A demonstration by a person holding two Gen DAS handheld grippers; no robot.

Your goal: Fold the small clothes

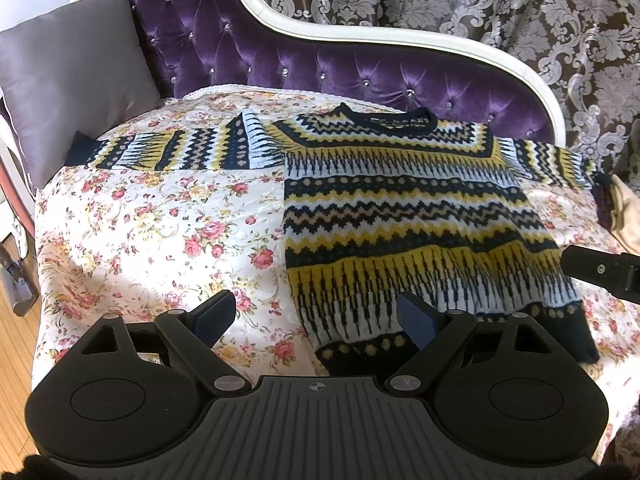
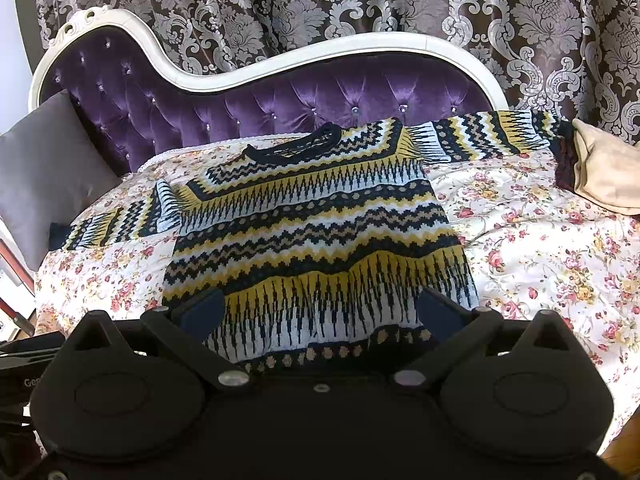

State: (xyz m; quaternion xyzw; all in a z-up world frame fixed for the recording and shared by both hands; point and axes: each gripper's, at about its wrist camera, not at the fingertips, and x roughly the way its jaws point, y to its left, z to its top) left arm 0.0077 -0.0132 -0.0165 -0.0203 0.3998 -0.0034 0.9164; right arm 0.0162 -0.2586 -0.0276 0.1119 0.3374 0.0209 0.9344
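— Left tool (image 1: 316, 316): jaws spread wide, nothing between the pads, hovering over the floral bedspread (image 1: 160, 216) just off the sweater's lower left corner. Right-hand finger (image 1: 420, 316) above the dotted hem, not pressing on it.

— And the right tool (image 2: 320, 312)?

— Also wide open, holding nothing. Poised above the hem of the sweater (image 2: 312, 232), both fingers over the knit near the bottom edge. Contact with the fabric: cannot tell from this angle. Also visible in the left wrist view as a black tip (image 1: 600, 272) at the sweater's right edge.

— Where exactly is the sweater (image 1: 416, 216)?

— Spread flat, front up, on the bedspread (image 2: 540, 240), collar toward the tufted purple headboard (image 2: 280, 96), hem toward the tools. Knit in navy, yellow, white and tan zigzag bands. Both sleeves stretched straight out sideways, unfolded; left sleeve (image 1: 180, 148) reaching toward a grey pillow (image 1: 76, 76), right sleeve (image 2: 492, 132) ending near a tan cushion (image 2: 604, 168).

— Anything else around?

— White curved frame around the headboard, dark damask curtain (image 2: 360, 0) behind it. Strip of wooden floor (image 1: 16, 340) at the left edge of the left wrist view.
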